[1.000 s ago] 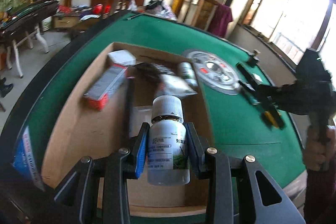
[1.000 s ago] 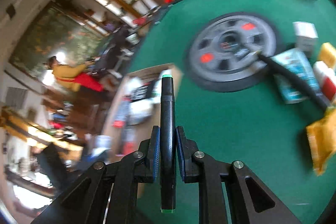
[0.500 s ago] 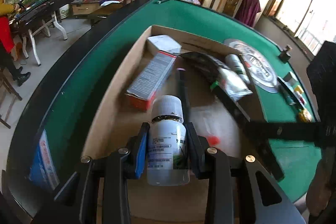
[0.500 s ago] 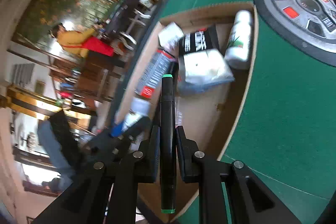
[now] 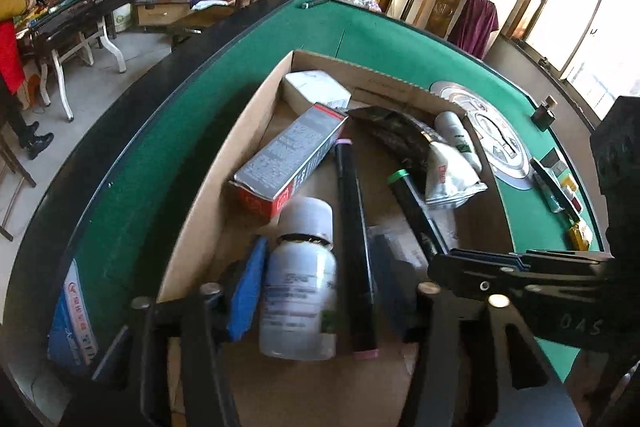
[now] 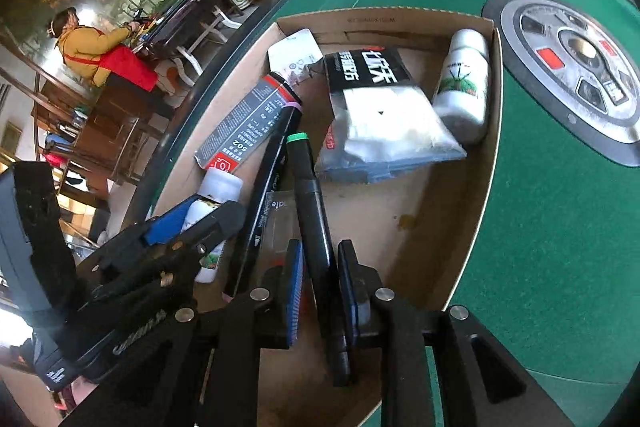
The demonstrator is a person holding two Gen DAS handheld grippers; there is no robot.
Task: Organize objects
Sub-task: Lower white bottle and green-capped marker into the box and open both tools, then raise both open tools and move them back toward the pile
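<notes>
Left gripper (image 5: 316, 287) angled steeply downward, jaws just opened, pads standing clear on both sides of what sits between them. Right gripper (image 6: 318, 287) also pitched down, close beside the left (tips nearly level), jaws narrow, just eased slightly, still pinching a slim object.

Daylight enters through the windows (image 5: 588, 39), overexposed in the left wrist view. Interior moderately bright. Strong fisheye curvature and dark vignetting at frame edges. Near bottle (image 5: 298, 291) slightly blurred.

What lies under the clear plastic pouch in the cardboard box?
The clear pouch overlaps the lower part of a black packet; the box floor beneath it is hidden.
</notes>
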